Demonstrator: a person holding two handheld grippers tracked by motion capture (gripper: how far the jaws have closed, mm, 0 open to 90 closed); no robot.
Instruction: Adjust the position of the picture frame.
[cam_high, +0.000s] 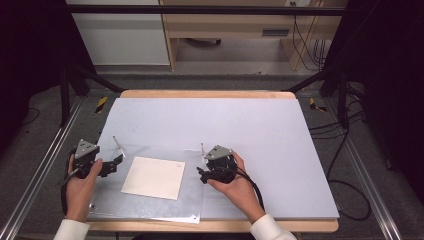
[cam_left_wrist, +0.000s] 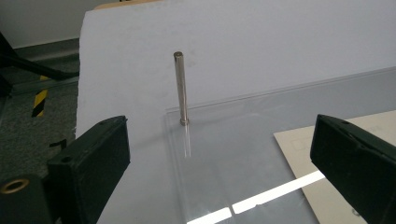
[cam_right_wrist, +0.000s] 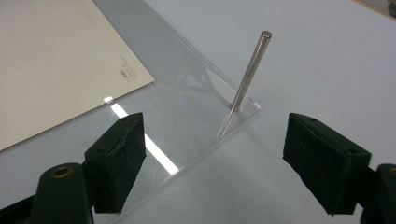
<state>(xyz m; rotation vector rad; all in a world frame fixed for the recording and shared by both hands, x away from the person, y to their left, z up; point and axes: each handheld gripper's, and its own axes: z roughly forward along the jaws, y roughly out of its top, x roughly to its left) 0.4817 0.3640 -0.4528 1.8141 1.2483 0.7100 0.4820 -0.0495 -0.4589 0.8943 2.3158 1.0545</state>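
Paper sheet (cam_high: 153, 177) between gaping left tongs (cam_high: 119, 161), right tongs (cam_high: 201, 174)

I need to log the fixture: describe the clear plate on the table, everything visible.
The clear plate is a thin, transparent, acrylic-looking sheet lying flat on the pale table cover, at the near left. A slim metal pin stands upright at each far corner: left pin, right pin. A cream sheet of paper rests on it. Neither gripper touches it.
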